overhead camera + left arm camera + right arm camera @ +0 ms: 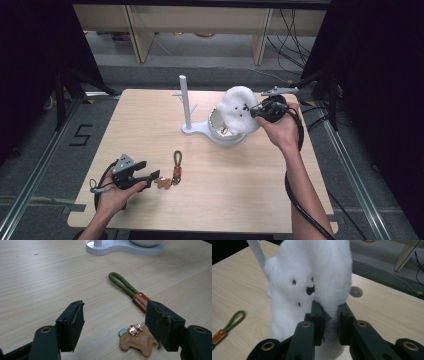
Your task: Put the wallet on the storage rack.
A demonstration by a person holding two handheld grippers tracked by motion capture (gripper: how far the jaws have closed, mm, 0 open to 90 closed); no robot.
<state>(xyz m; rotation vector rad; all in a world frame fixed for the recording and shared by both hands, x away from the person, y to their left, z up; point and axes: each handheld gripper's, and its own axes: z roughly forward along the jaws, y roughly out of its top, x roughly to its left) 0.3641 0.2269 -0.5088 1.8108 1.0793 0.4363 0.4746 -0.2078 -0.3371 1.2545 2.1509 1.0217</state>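
While pinched in the right gripper [329, 322], white plush [312, 277] above the stand [200, 131].

— How's the light?

— Even and soft from overhead. The table [210, 200] is well lit in the high view, while both side margins fall to near black. Shadows under things are faint.

— Sharpness?

— The high view is a little soft. In the left gripper view, wood grain reads clearly. In the right gripper view the white plush [312, 277] is nearly blown out, its fur texture lost; the floor past the table's far edge blurs.
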